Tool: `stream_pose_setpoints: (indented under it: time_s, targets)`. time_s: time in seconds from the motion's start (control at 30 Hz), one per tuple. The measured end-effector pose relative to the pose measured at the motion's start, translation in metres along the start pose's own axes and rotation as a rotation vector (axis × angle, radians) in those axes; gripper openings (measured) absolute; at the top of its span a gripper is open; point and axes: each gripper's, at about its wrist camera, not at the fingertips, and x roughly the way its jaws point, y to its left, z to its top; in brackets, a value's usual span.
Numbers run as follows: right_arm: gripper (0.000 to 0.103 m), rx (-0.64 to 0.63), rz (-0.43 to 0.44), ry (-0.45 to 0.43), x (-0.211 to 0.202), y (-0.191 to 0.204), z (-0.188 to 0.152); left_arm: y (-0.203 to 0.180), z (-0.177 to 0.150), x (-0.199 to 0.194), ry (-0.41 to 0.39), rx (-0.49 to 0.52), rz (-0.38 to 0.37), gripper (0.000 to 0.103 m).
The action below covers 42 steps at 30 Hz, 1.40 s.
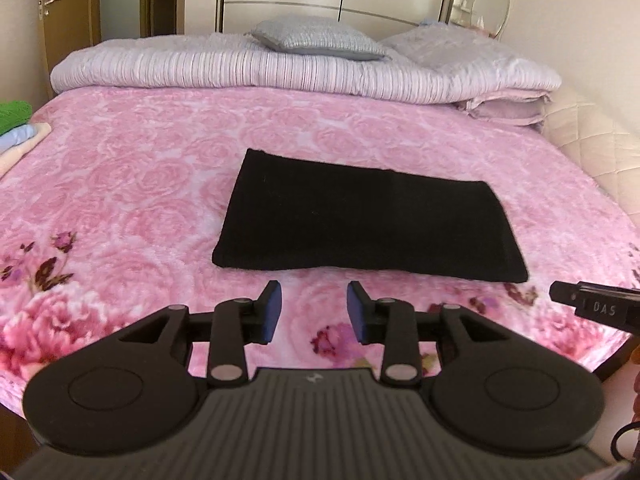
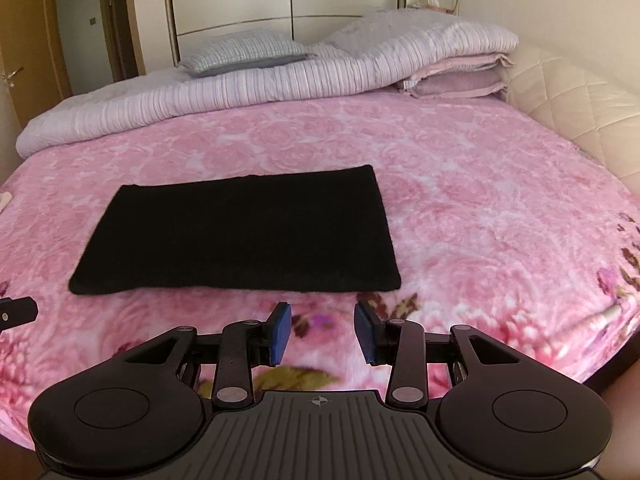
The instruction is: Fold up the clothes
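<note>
blue-padded left gripper [image 1: 315, 312] and right gripper [image 2: 323, 334] wide apart, empty

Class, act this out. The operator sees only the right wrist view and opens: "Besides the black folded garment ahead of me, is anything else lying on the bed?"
Observer: Yes. A stack of folded clothes, green on top, sits at the left edge of the bed.
Operator: Are the left tongs holding anything?
Observer: No. The left tongs are open and empty, just short of the near edge of the black garment.
</note>
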Motion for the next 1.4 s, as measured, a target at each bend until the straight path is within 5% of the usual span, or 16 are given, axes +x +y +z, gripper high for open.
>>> stream_pose_setpoints:
  time_s: [0.3,0.63,1.23,1.4]
  targets:
    - [0.039,-0.012,0.016,-0.054,-0.047,0.002,-0.019,-0.004,-0.02,-0.048,-0.038,0.005,0.003,0.032]
    - [0.039,0.021,0.058,-0.071,-0.064,-0.01,-0.035,-0.011,-0.03,-0.055,-0.025,0.024,0.033,0.034]
    - [0.039,0.064,0.014,0.035,-0.006,-0.024,-0.032,0.005,-0.022,0.008,0.08,0.02,0.072,0.035]
    - [0.039,0.167,0.055,0.079,0.021,-0.04,-0.033,0.02,-0.026,0.033,0.086,-0.002,0.026,0.035]
